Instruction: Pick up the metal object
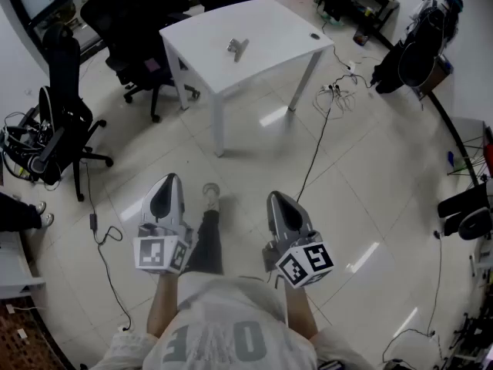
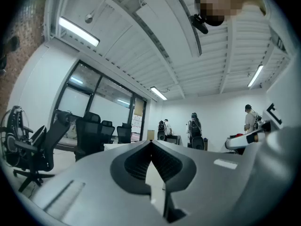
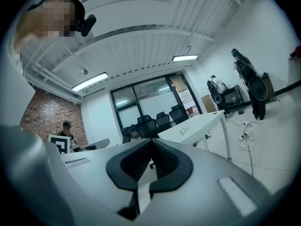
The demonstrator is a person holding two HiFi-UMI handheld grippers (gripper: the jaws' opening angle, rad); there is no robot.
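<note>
**Left gripper point(image 1: 170, 179) and right gripper point(image 1: 276, 197) pressed shut on nothing; metal object point(image 1: 237, 48) lies on the white table point(image 1: 269, 25)**

You hold both grippers low in front of your body, side by side above the tiled floor point(image 1: 370, 206), with their tips pointing toward the table. In the left gripper view, the left gripper point(image 2: 151, 143) has its jaws pressed together at the tips, and nothing sits between the ribbed pads. The right gripper view shows the same for the right gripper point(image 3: 151, 140): its jaws meet at the tips and hold nothing.

The metal object rests near the middle of the tabletop, well apart from both grippers. It also shows in the right gripper view as a small pale shape point(image 3: 183, 130) on the table point(image 3: 207, 120), beyond the jaw tips. A small dark item point(image 1: 314, 35) lies near the table's right corner, apart from the metal object.

Black office chairs point(image 1: 142, 29) stand by the table's left edge. A cable point(image 1: 317, 149) trails over the floor from the table's right side toward you.
</note>
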